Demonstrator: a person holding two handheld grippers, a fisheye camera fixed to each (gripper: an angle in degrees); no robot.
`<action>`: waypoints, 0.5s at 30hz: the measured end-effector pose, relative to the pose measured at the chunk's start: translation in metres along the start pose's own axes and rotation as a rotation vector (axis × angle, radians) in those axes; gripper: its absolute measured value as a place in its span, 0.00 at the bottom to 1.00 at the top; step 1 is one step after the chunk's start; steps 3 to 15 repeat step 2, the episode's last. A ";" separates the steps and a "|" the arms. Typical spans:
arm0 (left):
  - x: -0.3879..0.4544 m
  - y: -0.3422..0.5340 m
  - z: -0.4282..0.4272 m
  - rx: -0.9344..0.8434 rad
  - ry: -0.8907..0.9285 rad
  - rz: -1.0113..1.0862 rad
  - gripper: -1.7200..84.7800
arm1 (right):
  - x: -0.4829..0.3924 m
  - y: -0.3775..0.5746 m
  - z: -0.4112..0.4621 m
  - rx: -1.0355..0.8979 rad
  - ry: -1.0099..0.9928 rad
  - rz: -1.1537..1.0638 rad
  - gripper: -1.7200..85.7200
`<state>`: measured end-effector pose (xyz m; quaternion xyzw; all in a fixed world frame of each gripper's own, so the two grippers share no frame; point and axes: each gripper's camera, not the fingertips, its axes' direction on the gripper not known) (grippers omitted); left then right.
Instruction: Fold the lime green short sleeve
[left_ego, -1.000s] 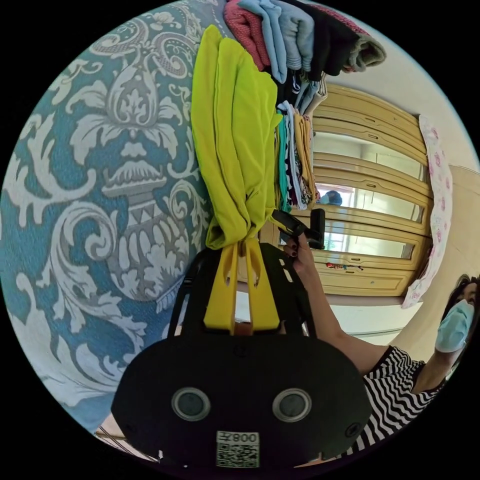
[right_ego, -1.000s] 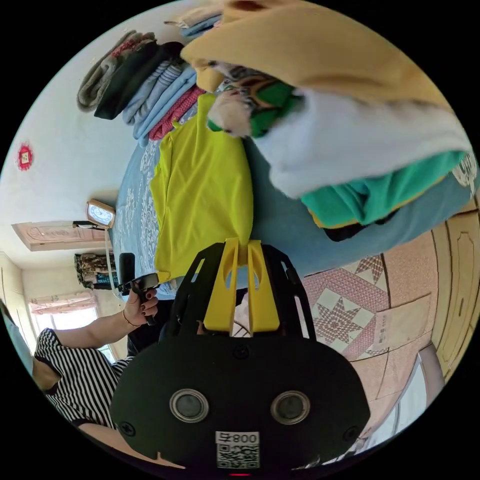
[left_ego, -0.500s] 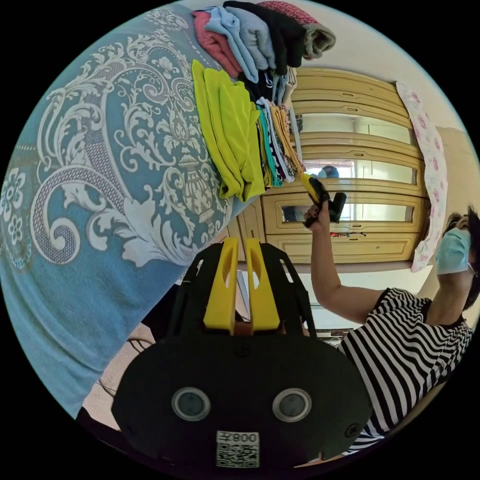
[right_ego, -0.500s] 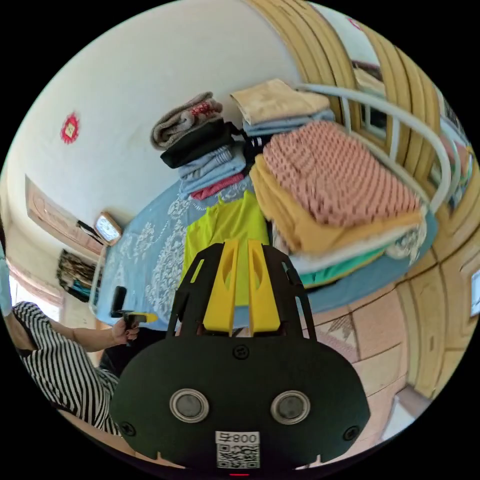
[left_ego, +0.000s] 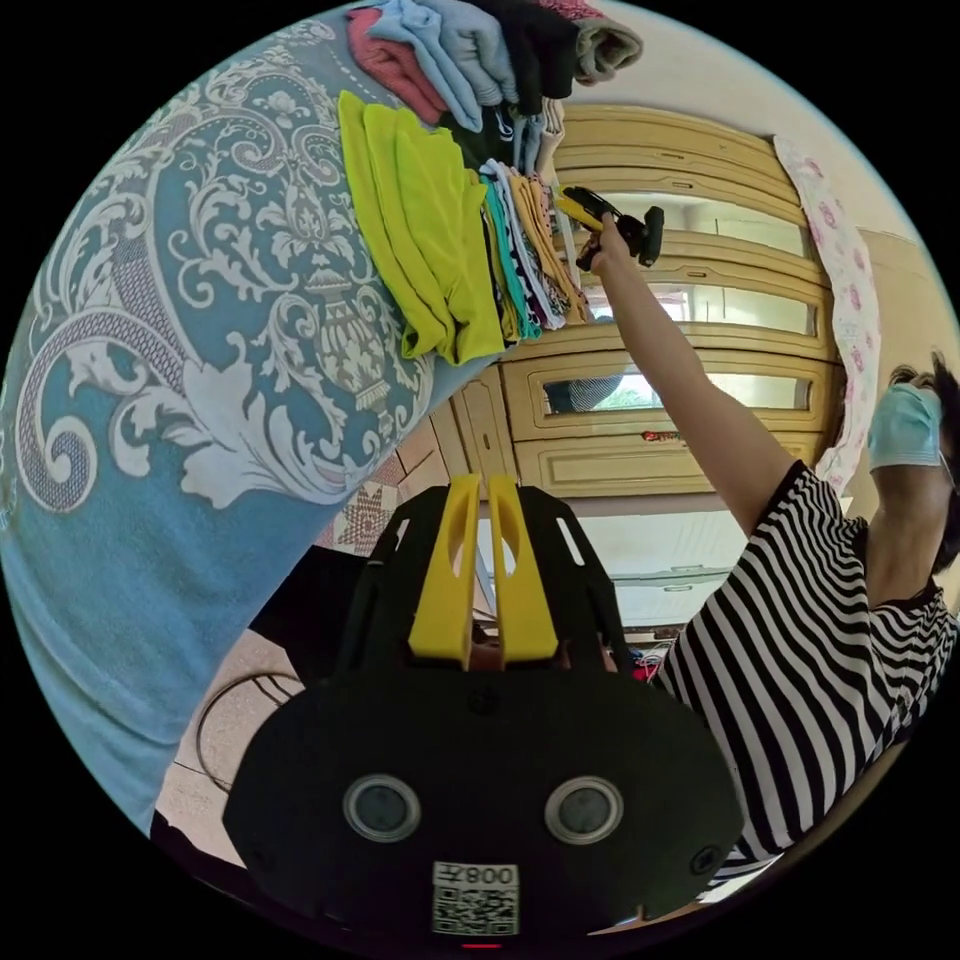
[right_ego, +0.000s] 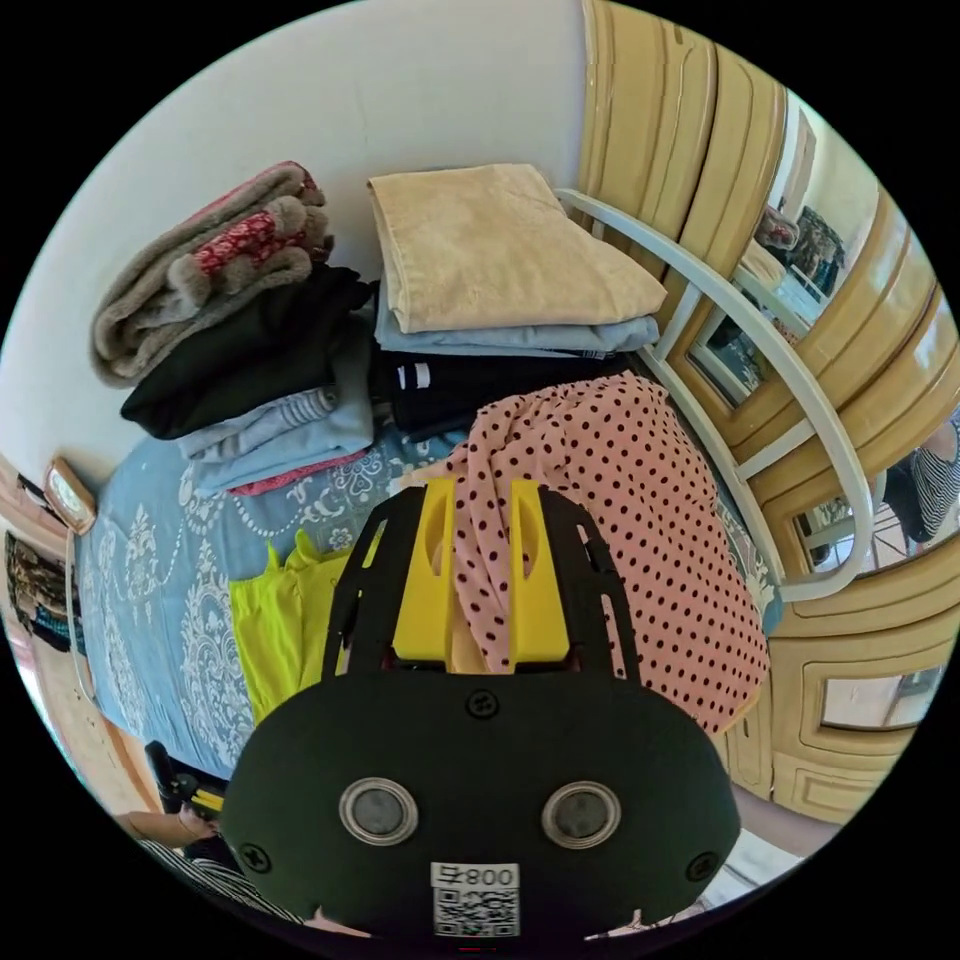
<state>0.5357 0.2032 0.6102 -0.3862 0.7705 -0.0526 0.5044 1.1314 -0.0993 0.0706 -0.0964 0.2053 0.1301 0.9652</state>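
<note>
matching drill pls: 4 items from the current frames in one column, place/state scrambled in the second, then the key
Items
1. folded lime green short sleeve shirt
2. pink fabric with dark polka dots
3. folded beige towel
4. left gripper

Places or states
A. on top of a light blue and black folded stack
B. lying flat on the patterned blue bedspread, beside the clothes piles
C. jaws close together, nothing between them, off the bed edge
D. draped directly in front of the right gripper, its jaws apart

Pairs: 1-B, 2-D, 3-A, 4-C
</note>
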 end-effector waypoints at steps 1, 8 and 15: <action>-0.002 0.007 0.000 -0.003 -0.001 -0.009 0.03 | -0.002 -0.001 0.004 -0.023 0.026 0.004 0.11; -0.002 0.015 0.000 -0.008 -0.004 -0.014 0.03 | -0.003 0.000 0.008 -0.052 0.042 0.015 0.11; -0.002 0.015 0.000 -0.008 -0.004 -0.014 0.03 | -0.003 0.000 0.008 -0.052 0.042 0.015 0.11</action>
